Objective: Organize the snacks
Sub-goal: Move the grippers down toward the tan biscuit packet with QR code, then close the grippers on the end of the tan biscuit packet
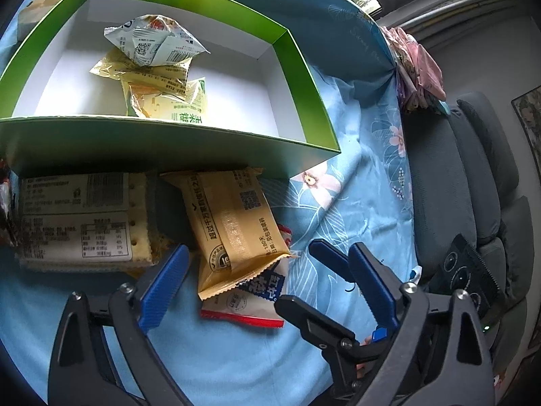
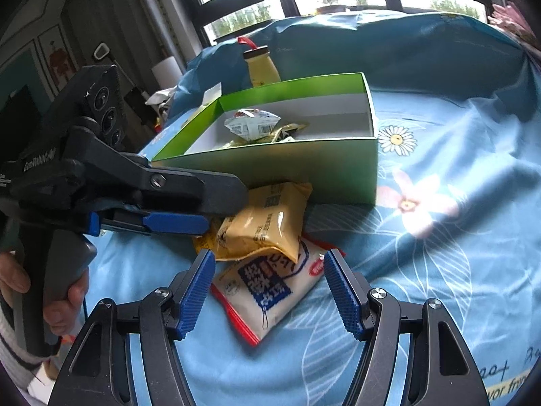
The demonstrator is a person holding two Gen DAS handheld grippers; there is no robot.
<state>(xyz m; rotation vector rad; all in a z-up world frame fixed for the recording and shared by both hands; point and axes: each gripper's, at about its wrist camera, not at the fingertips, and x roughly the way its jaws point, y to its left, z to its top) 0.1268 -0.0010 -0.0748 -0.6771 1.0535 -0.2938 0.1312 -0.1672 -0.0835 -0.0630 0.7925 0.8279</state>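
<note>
A green box point(image 1: 306, 77) with a white floor holds a few snack packets point(image 1: 154, 42); it also shows in the right wrist view point(image 2: 304, 165). In front of it lie a tan packet point(image 1: 233, 223), a white red-edged packet point(image 1: 250, 299) under it, and a cracker pack point(image 1: 77, 220). My left gripper point(image 1: 270, 270) is open around the tan packet's near end. My right gripper point(image 2: 268, 291) is open, its fingers on either side of the white packet point(image 2: 270, 287). The tan packet point(image 2: 267, 220) lies on that one. The left gripper point(image 2: 175, 203) shows from the side.
A blue floral sheet point(image 2: 439, 237) covers the bed. A yellow bottle point(image 2: 260, 67) stands behind the box. A grey sofa point(image 1: 466, 182) is at the right in the left wrist view. The right gripper point(image 1: 341, 264) crosses that view.
</note>
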